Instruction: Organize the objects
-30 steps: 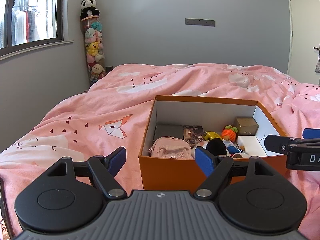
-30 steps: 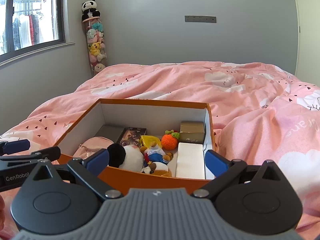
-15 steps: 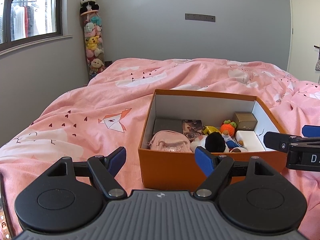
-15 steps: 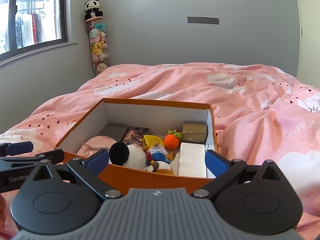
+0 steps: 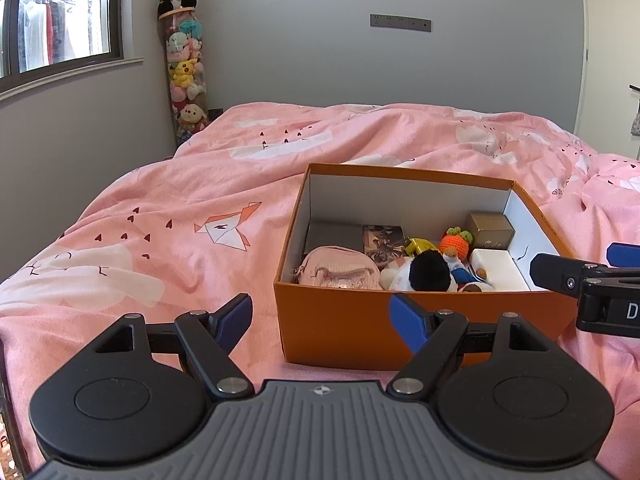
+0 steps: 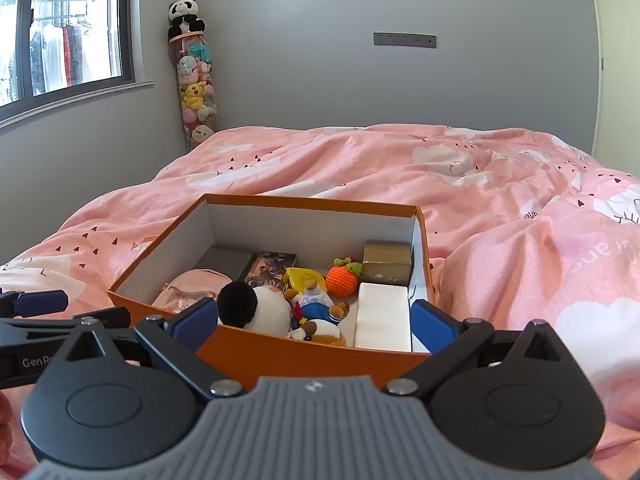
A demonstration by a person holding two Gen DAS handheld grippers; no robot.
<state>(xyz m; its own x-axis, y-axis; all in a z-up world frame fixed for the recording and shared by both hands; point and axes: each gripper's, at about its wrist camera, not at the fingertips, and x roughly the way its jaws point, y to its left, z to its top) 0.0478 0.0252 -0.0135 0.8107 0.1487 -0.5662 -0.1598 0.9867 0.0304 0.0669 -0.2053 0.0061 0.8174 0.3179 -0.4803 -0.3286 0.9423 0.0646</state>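
An orange box [image 5: 344, 328] [image 6: 280, 356] sits on the pink bed. It holds a pink pouch [image 5: 340, 270] [image 6: 188, 292], a panda plush [image 5: 424, 274] [image 6: 256, 308], a small bear doll [image 6: 316, 304], an orange crochet fruit [image 5: 454, 242] [image 6: 342, 278], a gold box [image 5: 490, 230] [image 6: 386, 266], a white box [image 5: 498, 268] [image 6: 384, 316] and a dark card [image 5: 382, 238] [image 6: 270, 266]. My left gripper [image 5: 322, 318] is open and empty, in front of the box's near left corner. My right gripper [image 6: 314, 324] is open and empty at the box's near wall.
The pink duvet [image 5: 180, 220] [image 6: 520, 240] spreads all around the box. A clear tube of plush toys [image 5: 186, 76] [image 6: 196, 88] topped by a panda stands in the far left corner beside a window [image 5: 52, 20]. A door edge [image 5: 608, 52] is at the right.
Both grippers have drawn back and risen slightly, so the box looks a little farther away and more of its inside shows. Nothing in the box has moved; both grippers stayed open.
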